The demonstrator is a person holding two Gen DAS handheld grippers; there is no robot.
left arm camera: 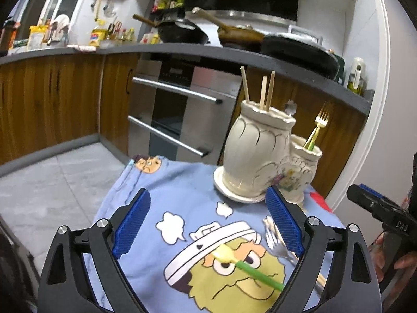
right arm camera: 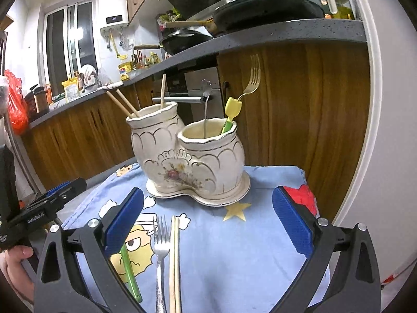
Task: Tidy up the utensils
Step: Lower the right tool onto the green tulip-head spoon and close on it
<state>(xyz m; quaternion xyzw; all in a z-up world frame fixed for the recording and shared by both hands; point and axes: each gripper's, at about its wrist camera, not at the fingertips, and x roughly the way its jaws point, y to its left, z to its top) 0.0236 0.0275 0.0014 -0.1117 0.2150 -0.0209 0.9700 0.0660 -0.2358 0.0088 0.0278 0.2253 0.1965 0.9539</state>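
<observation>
A cream double utensil holder (right arm camera: 192, 154) stands on its saucer on a blue cartoon cloth (right arm camera: 234, 247). Its taller pot holds three chopsticks (left arm camera: 264, 91). The shorter pot holds a gold fork (right arm camera: 254, 78), a yellow-and-green utensil and a silver spoon. On the cloth lie a green-handled, yellow-tipped utensil (left arm camera: 247, 270), a silver fork (right arm camera: 160, 247) and a pair of chopsticks (right arm camera: 175, 260). My left gripper (left arm camera: 208, 191) is open over the cloth, and the green utensil lies between its fingers, untouched. My right gripper (right arm camera: 208, 191) is open in front of the holder, above the fork and chopsticks.
Behind the small table a grey counter (left arm camera: 182, 50) carries pans and bottles over wooden cabinets and an oven (left arm camera: 179, 109). Grey floor (left arm camera: 52, 182) lies to the left. A white wall (right arm camera: 385, 156) stands close on the right. A hand (right arm camera: 13, 263) holds the left gripper.
</observation>
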